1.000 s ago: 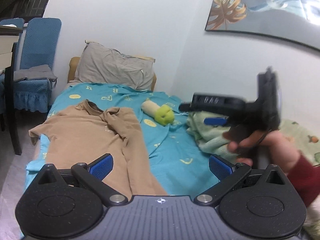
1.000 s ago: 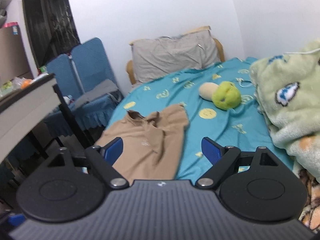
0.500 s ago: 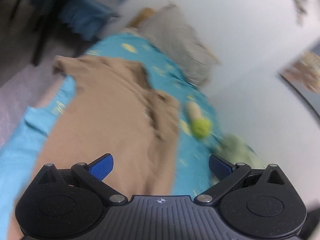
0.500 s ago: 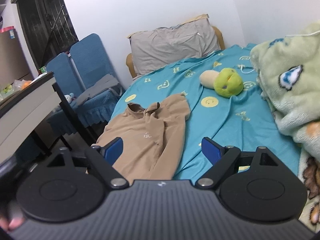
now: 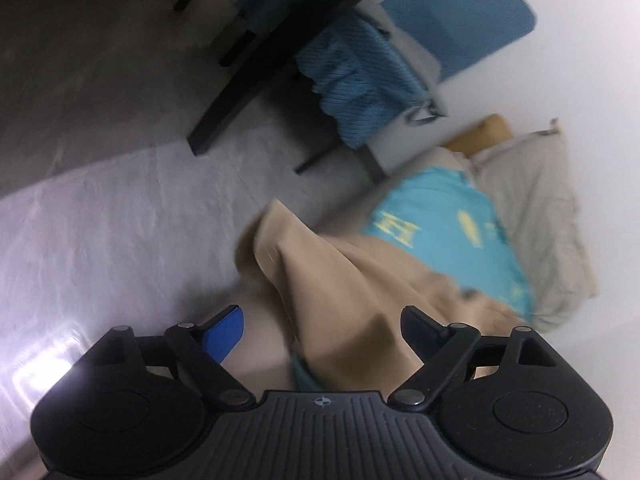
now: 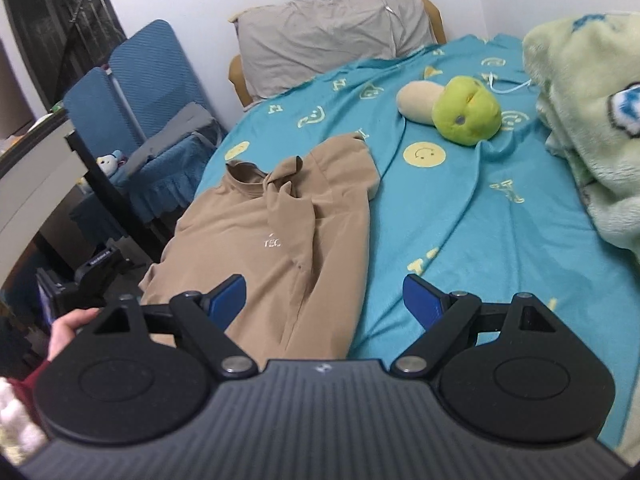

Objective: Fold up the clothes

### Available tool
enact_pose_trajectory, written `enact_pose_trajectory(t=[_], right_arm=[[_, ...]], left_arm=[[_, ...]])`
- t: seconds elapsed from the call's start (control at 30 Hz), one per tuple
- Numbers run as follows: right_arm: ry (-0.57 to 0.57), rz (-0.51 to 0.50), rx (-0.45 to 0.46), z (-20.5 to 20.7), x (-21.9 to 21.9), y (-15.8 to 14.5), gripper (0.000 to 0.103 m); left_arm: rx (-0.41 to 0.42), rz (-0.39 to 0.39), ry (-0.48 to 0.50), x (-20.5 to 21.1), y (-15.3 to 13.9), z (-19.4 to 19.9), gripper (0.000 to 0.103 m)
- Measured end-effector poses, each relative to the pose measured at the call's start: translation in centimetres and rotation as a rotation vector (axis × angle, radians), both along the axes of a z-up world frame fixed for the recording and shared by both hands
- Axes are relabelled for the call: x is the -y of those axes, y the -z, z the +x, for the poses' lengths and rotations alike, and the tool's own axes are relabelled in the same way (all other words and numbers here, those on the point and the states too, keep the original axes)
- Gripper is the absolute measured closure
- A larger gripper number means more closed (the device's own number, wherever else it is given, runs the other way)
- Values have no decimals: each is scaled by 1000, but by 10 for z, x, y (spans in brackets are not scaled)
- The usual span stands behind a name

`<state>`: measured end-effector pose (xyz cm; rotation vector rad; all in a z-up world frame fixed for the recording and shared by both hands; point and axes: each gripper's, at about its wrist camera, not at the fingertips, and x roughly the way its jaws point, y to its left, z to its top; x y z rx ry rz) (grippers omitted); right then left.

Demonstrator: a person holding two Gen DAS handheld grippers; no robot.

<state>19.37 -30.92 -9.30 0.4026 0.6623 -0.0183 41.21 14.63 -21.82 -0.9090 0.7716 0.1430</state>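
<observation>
While the bed (image 6: 460,216) fills most of the right wrist view under its teal sheet, the shirt (image 6: 280,236) lies on its left half, collar toward the far pillow (image 6: 332,36) and hem running near, out of sight behind the tool. Its right side is doubled over the middle, with a sleeve end lying up by the collar; its left edge hangs off the bed side toward the floor. A green blanket (image 6: 588,120) is heaped at the right and a plush toy (image 6: 464,110) sits between it and the shirt, well apart from the cloth. In the left wrist view, which is blurred, the left gripper (image 5: 322,330) is tilted over the bed's left edge with its blue pads apart and a hanging fold of shirt (image 5: 340,300) in front of the gap; whether cloth touches a pad cannot be told. The right gripper (image 6: 324,300) hovers above the near part of the shirt, pads apart, clamped on nothing. Judged from this, the step in hand is a reach for the shirt's left side. Closing on that edge calls for the pads to straddle a single layer at the sleeve or side seam before any lift across the body.
</observation>
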Motion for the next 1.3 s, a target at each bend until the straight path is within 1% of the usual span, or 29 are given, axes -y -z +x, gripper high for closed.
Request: enact_pose_trajectory(t=[0.03, 0.07, 0.1, 0.13, 0.17, 0.2, 0.23, 0.27, 0.33, 0.4, 0.47, 0.53, 0.67, 0.7, 0.8, 0.93, 0.97, 1.0, 1.03, 1.07, 1.1, 1.13, 1.17, 1.2, 1.3], right_arm=[[5, 6, -9, 6, 1, 3, 16], [10, 15, -20, 10, 2, 6, 16], [14, 24, -31, 13, 2, 9, 16], [17, 31, -41, 16, 3, 13, 16], [16, 36, -51, 18, 3, 15, 16], [15, 41, -61, 20, 3, 18, 16], [9, 46, -65, 21, 2, 18, 16], [-2, 49, -59, 21, 0, 16, 16], [-16, 33, -25, 15, -3, 9, 16], [-24, 10, 11, 8, -5, 1, 16], [-23, 15, 32, 1, -1, -4, 16], [-6, 52, 41, -6, 8, -6, 16], [66, 112, 57, -20, 31, -8, 16], [82, 128, 63, -22, 36, -8, 16], [125, 159, 73, -25, 48, -8, 16], [166, 188, 66, -25, 59, -2, 16], [174, 193, 63, -25, 62, 0, 16], [179, 192, 62, -24, 63, 1, 16], [185, 192, 61, -23, 65, 3, 16], [189, 190, 60, -22, 66, 5, 16], [190, 183, 58, -20, 67, 7, 16], [191, 180, 56, -19, 67, 8, 16], [190, 186, 54, -17, 68, 10, 16], [189, 191, 52, -16, 68, 12, 16], [172, 190, 60, -15, 65, 12, 16]], left_arm=[[-3, -2, -8, -1, 4, 9, 24], [2, -14, -13, -2, 8, 15, 39], [6, -27, -19, -2, 11, 21, 48], [11, -40, -24, -3, 14, 28, 52], [15, -52, -30, -3, 17, 34, 63], [27, -37, -33, 0, 14, 35, 82], [47, 9, -24, 5, 6, 35, 89], [70, 83, -6, 12, -4, 36, 92], [114, 254, 37, 28, -29, 37, 94], [157, 396, 91, 50, -57, 34, 95], [200, 532, 147, 74, -86, 30, 95], [263, 642, 228, 107, -113, 24, 95], [389, 797, 443, 189, -155, 11, 96], [397, 814, 484, 207, -155, 8, 96], [384, 835, 572, 249, -137, 2, 96], [365, 862, 690, 305, -114, -6, 95], [361, 868, 720, 319, -108, -8, 93], [356, 875, 749, 333, -102, -9, 87], [351, 881, 779, 347, -96, -11, 84], [346, 887, 808, 361, -91, -13, 77], [340, 893, 838, 375, -85, -15, 62], [323, 886, 853, 372, -84, -24, 55], [297, 872, 858, 358, -87, -38, 46], [272, 857, 864, 344, -90, -52, 42], [196, 813, 880, 303, -98, -94, 37]])
